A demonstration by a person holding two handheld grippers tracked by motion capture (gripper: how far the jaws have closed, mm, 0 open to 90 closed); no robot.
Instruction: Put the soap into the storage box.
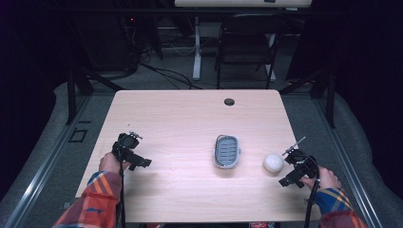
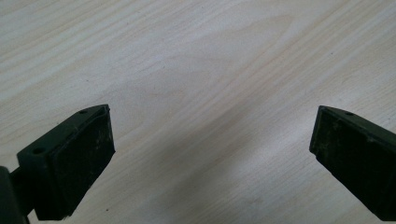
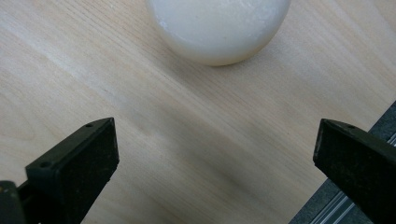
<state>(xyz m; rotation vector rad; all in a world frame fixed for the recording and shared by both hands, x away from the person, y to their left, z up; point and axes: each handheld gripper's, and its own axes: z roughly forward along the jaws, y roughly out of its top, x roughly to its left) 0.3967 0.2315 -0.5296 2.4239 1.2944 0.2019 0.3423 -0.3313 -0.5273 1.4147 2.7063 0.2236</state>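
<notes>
White ball (image 1: 273, 163) sits untouched on the tabletop (image 1: 180, 118) near its right edge, just ahead of the open, empty right claw (image 1: 291, 180), so nothing looks begun; the grey slotted tray (image 1: 226, 151) mid-tabletop appears empty, and the left claw (image 1: 138, 162) gapes empty near the left edge.

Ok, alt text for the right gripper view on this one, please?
A white ball rests on the pale wooden table, just ahead of the right gripper. Its two black fingers stand wide apart with nothing between them. A dark strip beyond the table's edge shows at the lower right.
</notes>
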